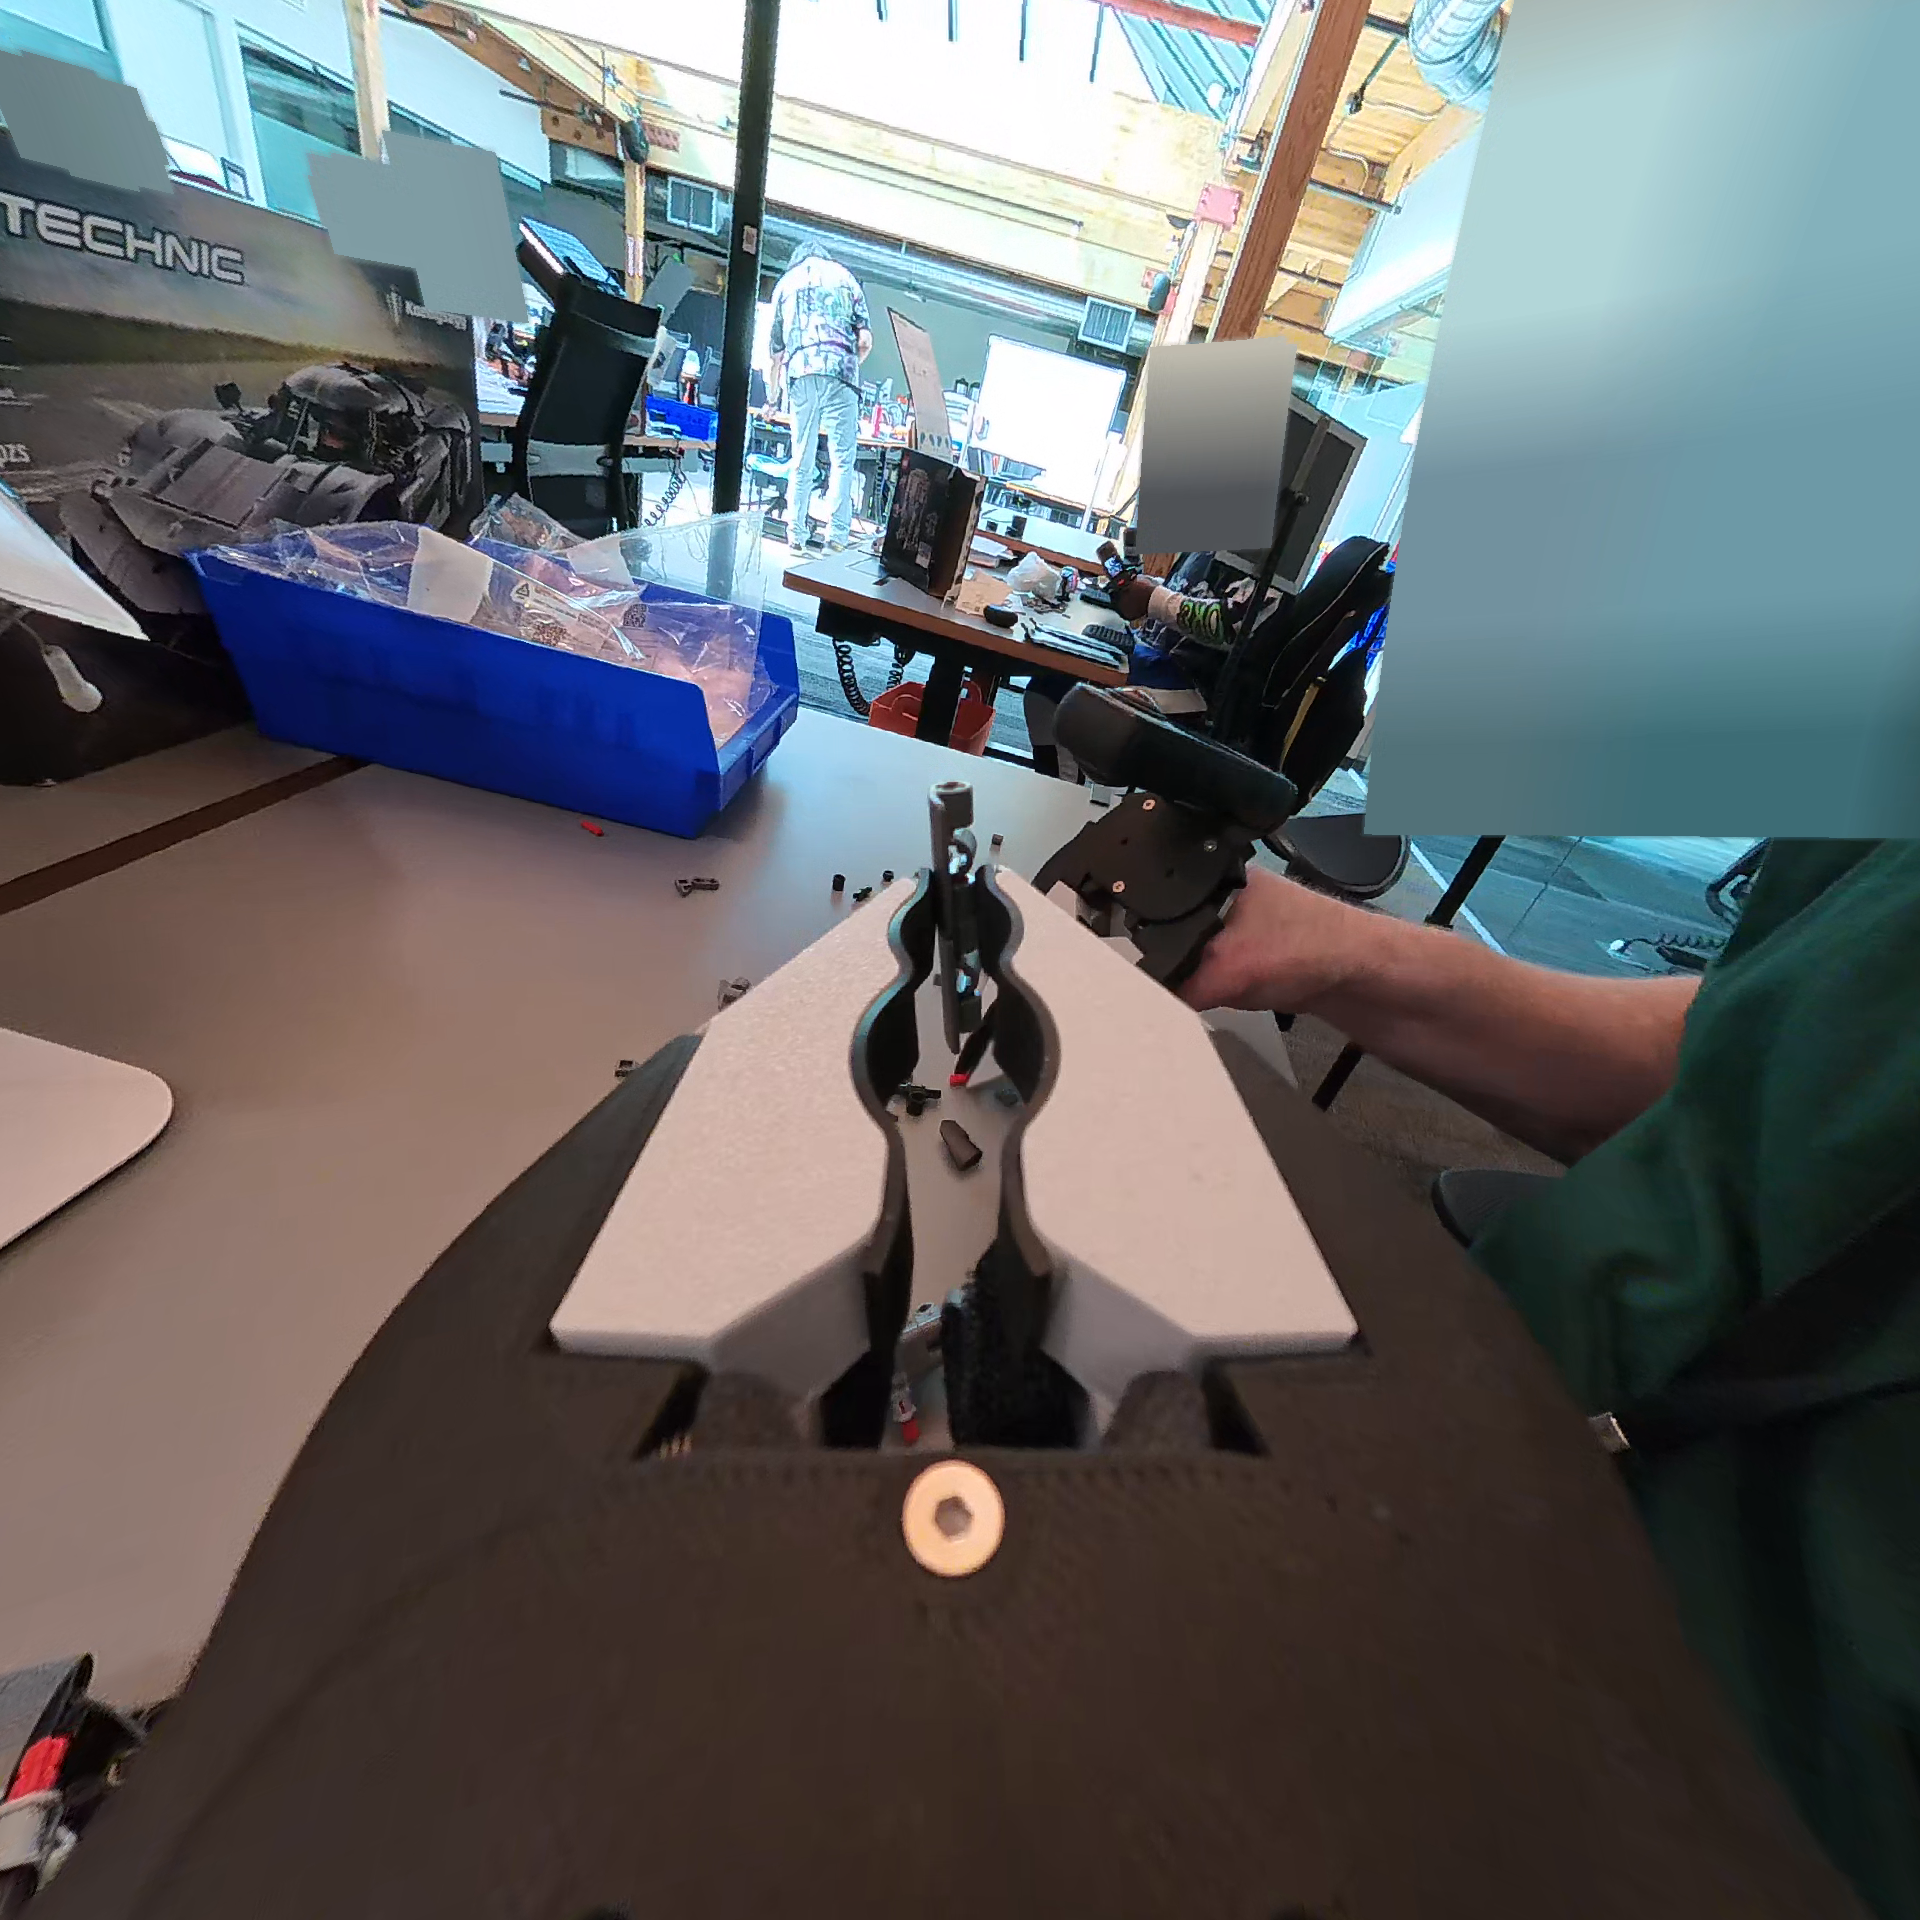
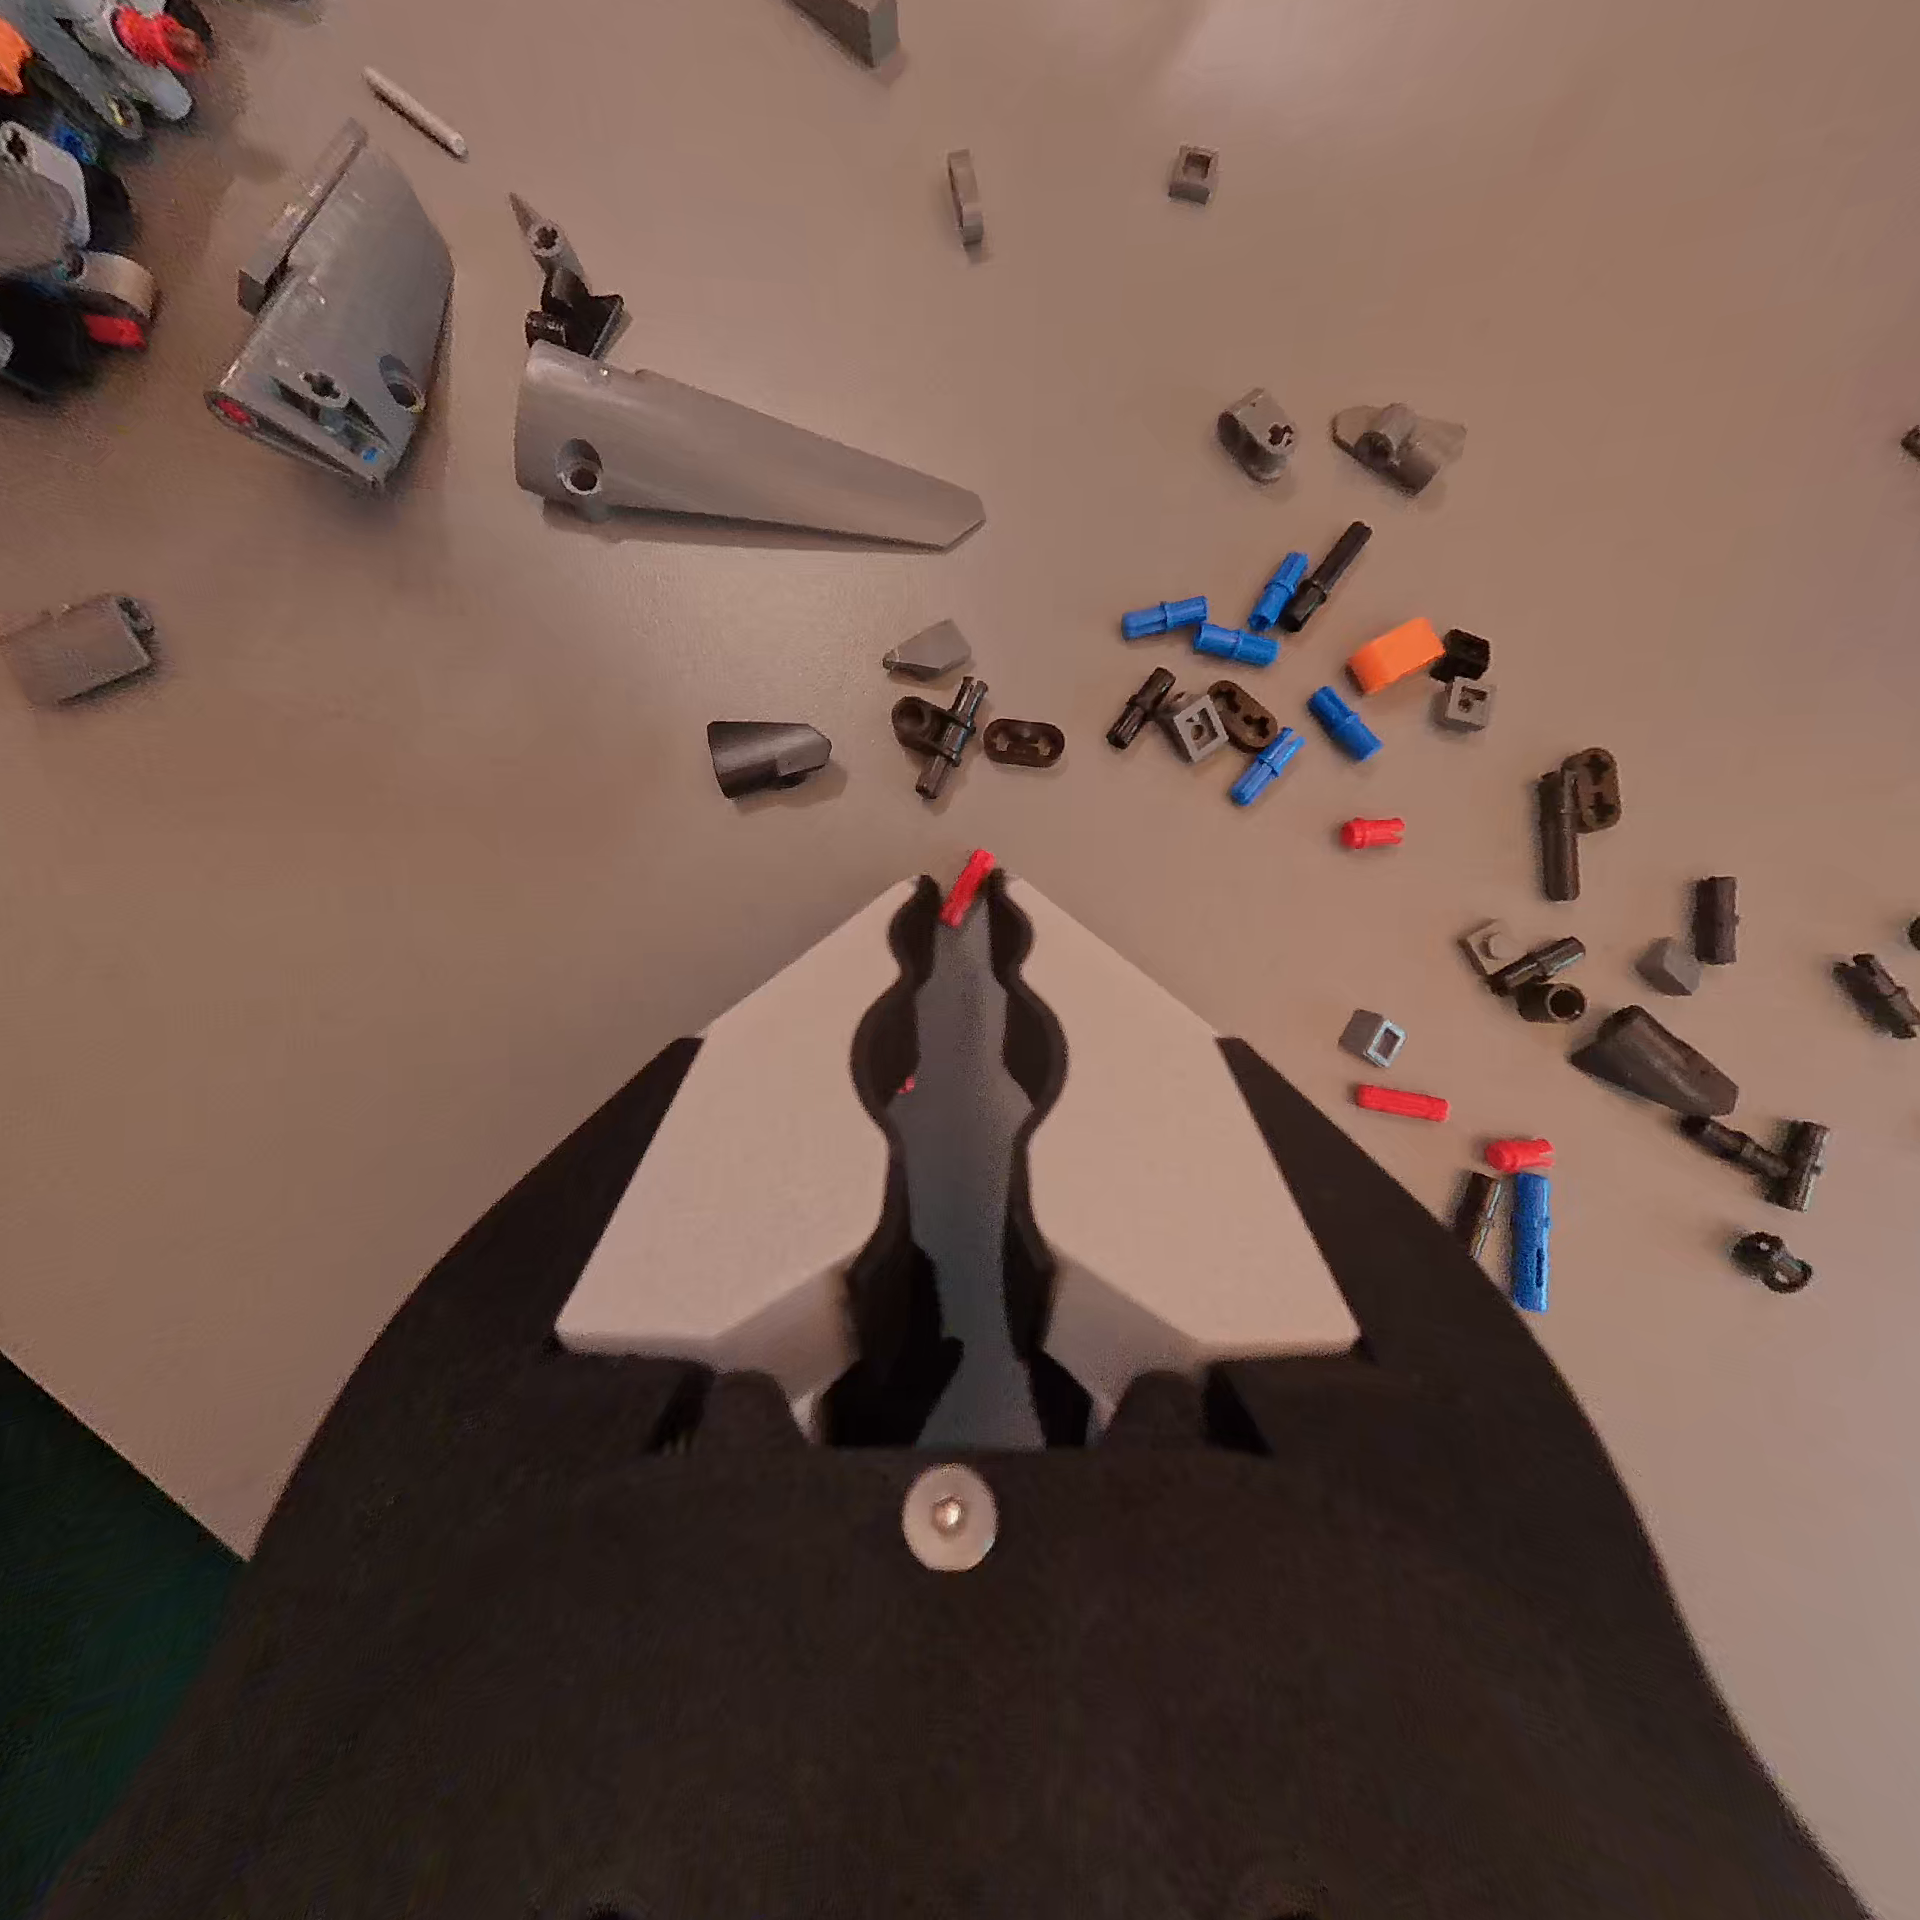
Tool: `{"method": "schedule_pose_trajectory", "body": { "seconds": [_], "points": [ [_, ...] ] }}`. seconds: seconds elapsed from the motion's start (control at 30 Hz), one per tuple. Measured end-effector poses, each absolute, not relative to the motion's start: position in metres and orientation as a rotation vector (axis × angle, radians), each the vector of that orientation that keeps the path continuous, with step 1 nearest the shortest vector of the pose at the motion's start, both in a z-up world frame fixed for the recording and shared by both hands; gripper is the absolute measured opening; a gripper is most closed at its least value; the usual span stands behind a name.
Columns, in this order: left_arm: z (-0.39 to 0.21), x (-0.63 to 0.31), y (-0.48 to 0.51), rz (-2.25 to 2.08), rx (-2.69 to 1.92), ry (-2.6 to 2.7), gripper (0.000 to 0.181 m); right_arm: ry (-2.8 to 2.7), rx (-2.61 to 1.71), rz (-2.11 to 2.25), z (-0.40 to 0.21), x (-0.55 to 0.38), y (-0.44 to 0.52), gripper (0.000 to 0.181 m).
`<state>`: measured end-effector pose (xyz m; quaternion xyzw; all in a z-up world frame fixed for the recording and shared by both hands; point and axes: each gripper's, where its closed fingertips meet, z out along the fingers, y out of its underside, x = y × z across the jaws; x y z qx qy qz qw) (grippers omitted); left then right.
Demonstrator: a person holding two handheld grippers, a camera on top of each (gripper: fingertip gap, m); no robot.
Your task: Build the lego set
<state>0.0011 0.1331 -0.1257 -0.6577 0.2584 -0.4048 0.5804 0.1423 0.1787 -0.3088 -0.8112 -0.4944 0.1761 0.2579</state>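
My left gripper (image 1: 958, 883) is shut on a thin grey Lego beam assembly (image 1: 951, 831). The assembly stands upright between the fingers, pokes out above the tips and has a red end low in the gap. My right gripper (image 2: 961, 883) is shut on a small red pin (image 2: 967, 885), tilted at the tips, above the table. The right gripper also shows in the left wrist view (image 1: 1143, 883), held by a hand to the right. Loose parts lie ahead of it: blue pins (image 2: 1236, 644), black connectors (image 2: 940, 727), more red pins (image 2: 1371, 833), an orange piece (image 2: 1394, 655).
Two grey panels (image 2: 727, 457) (image 2: 343, 322) and a partly built model (image 2: 73, 187) lie at the far left of the grey table (image 2: 520, 831). A blue bin of plastic bags (image 1: 499, 707) and the set's box (image 1: 208, 416) stand at the back left. A person's arm (image 1: 1455, 997) is on the right. Spacing between my two grippers at the tips: around 25 cm. To reach the orange piece (image 2: 1394, 655) in a straight line is about 8 cm for my right fingers, about 25 cm for my left.
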Motion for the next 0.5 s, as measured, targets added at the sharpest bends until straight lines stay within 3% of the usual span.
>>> {"method": "schedule_pose_trajectory", "body": {
  "seconds": [0.2, 0.5],
  "points": [
    [-0.130, 0.006, 0.133, -0.977, -1.552, 0.618, 0.004, -1.344, -2.082, 0.563, -0.294, 0.133, 0.178, 0.002],
    [-0.123, 0.014, 0.125, -1.195, -1.493, 0.612, 0.005, -1.525, -1.308, 0.582, -0.153, 0.048, 0.141, 0.001]
  ]
}}
